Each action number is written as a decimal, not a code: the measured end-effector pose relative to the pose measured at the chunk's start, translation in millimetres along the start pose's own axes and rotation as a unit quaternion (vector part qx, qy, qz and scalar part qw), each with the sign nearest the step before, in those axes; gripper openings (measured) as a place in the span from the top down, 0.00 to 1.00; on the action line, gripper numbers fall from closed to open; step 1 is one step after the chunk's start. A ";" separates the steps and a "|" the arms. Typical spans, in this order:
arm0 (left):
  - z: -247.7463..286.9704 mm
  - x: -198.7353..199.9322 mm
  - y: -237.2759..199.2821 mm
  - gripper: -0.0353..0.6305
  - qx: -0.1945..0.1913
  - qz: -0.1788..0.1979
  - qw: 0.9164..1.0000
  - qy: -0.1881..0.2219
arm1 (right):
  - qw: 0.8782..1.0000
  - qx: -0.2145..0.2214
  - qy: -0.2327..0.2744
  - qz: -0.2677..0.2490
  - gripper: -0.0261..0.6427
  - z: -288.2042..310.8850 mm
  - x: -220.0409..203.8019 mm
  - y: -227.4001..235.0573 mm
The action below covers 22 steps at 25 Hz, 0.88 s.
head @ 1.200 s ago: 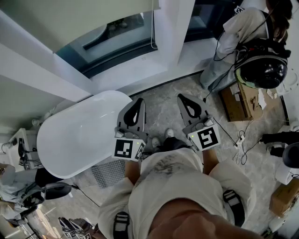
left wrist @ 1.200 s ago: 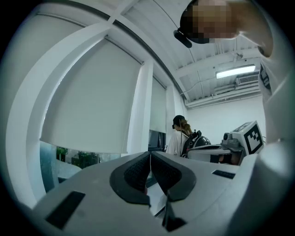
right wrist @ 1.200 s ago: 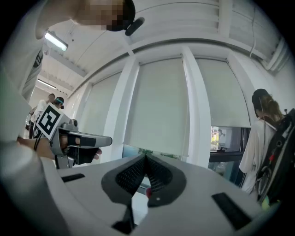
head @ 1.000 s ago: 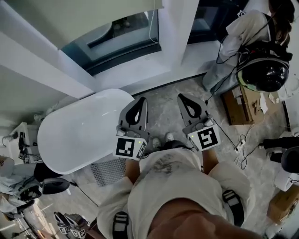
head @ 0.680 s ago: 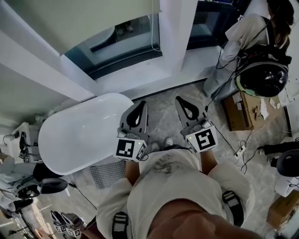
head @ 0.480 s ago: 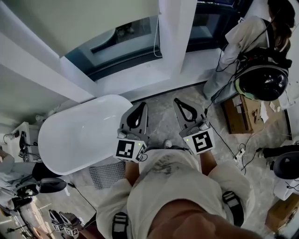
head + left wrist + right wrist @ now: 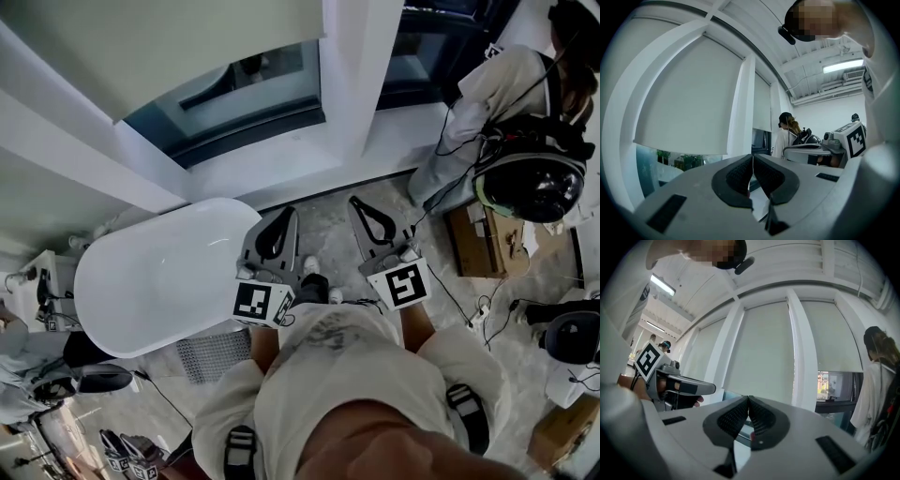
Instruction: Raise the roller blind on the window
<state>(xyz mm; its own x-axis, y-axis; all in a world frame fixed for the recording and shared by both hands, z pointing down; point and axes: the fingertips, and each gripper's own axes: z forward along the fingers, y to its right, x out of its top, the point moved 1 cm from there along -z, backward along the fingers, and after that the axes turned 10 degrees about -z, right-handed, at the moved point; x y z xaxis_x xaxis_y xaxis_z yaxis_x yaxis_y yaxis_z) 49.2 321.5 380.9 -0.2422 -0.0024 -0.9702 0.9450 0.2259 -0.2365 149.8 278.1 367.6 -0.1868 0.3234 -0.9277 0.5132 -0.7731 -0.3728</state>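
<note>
Head view: the left gripper (image 7: 275,234) and right gripper (image 7: 373,220) are level at waist height, well apart from the window (image 7: 225,89). The roller blind (image 7: 187,37) covers the window's upper part.

Left gripper view: jaws clenched on nothing.

Right gripper view: jaws likewise closed and empty.

The fabric looks light and limp, so the stiffer bottom edge (image 7: 679,146) is probably the best hold.

Head view looks steeply down from above the person (image 7: 347,375), window (image 7: 234,86) at top. The 2 gripper views face level, close behind their jaws, sharing the roller blind (image 7: 689,98).
</note>
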 end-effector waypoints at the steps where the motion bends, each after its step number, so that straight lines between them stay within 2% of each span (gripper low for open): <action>1: 4.6 -0.6 -4.9 0.93 -0.001 -0.001 1.000 -0.001 | 1.000 -0.001 -0.001 0.002 0.87 6.2 -3.0 2.1; 14: 74.7 4.0 -72.3 0.93 -0.027 -0.005 1.000 -0.014 | 0.999 -0.023 -0.023 0.003 0.87 89.1 -26.2 35.2; 22: 95.5 8.3 -106.7 0.93 -0.048 -0.006 0.999 -0.017 | 0.998 -0.039 -0.039 0.001 0.87 128.5 -34.1 35.5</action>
<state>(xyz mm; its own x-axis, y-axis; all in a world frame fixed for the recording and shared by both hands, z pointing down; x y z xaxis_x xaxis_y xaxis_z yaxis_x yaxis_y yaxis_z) -32.7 204.4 393.1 -0.2433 -0.0390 -0.9692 0.9164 0.3183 -0.2429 66.7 169.5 383.3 -0.2481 0.2766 -0.9284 0.5767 -0.7279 -0.3710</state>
